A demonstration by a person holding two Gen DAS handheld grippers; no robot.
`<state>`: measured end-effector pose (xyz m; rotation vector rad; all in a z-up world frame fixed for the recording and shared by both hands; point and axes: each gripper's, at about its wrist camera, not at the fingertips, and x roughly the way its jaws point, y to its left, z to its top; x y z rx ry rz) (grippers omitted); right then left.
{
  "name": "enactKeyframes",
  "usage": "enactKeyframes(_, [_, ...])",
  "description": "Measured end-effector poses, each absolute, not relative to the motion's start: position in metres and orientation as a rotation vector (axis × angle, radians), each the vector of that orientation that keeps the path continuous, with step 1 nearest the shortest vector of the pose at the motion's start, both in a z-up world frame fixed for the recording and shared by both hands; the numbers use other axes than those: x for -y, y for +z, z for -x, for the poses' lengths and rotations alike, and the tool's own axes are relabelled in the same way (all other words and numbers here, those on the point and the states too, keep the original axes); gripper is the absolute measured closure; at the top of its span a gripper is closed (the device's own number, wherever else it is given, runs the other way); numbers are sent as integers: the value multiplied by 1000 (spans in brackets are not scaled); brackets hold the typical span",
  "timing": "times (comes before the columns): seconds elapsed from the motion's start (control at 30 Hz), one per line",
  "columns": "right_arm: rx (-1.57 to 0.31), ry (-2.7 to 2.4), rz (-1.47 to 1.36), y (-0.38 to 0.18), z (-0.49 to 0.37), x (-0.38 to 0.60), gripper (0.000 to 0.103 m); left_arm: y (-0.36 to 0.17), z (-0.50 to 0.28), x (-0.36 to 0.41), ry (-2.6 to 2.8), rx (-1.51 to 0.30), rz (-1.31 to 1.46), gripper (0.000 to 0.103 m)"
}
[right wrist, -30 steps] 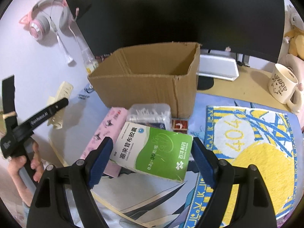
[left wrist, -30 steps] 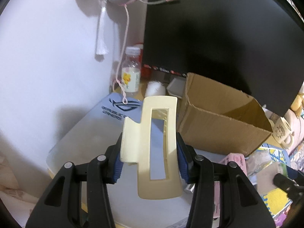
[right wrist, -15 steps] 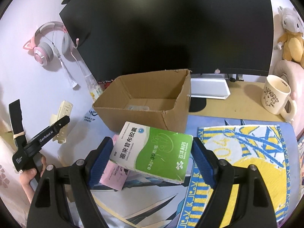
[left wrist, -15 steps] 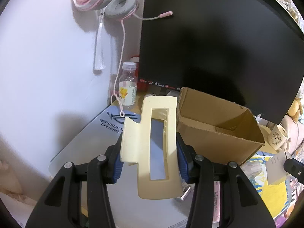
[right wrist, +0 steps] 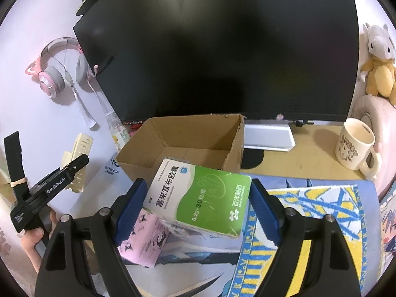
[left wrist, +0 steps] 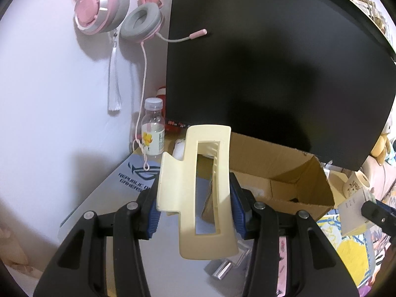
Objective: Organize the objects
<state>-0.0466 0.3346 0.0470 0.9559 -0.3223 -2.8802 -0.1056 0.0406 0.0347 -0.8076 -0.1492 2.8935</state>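
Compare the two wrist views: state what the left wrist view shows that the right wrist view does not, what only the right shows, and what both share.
Only the left wrist view: the left gripper seen along its fingers, shut on the cream hair claw.
Only the right wrist view: the green medicine box in the right gripper, and the plush toy.
Both: cardboard box, pink headset, black monitor, mug.

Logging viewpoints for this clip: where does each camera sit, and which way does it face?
Left wrist: on the left tongs, facing monitor and box; its fingers clamp a hair clip.
Right wrist: on the right tongs, facing the box head-on; its fingers clamp a medicine carton; left hand shows.
Shared: box, monitor, headset, bottle, mug.
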Motion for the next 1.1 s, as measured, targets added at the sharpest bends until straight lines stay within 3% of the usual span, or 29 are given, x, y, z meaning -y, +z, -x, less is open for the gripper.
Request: enactKeyframes(1.1, [302, -2912, -808, 59, 94, -320, 15, 47, 136, -84, 2854, 35, 638, 56])
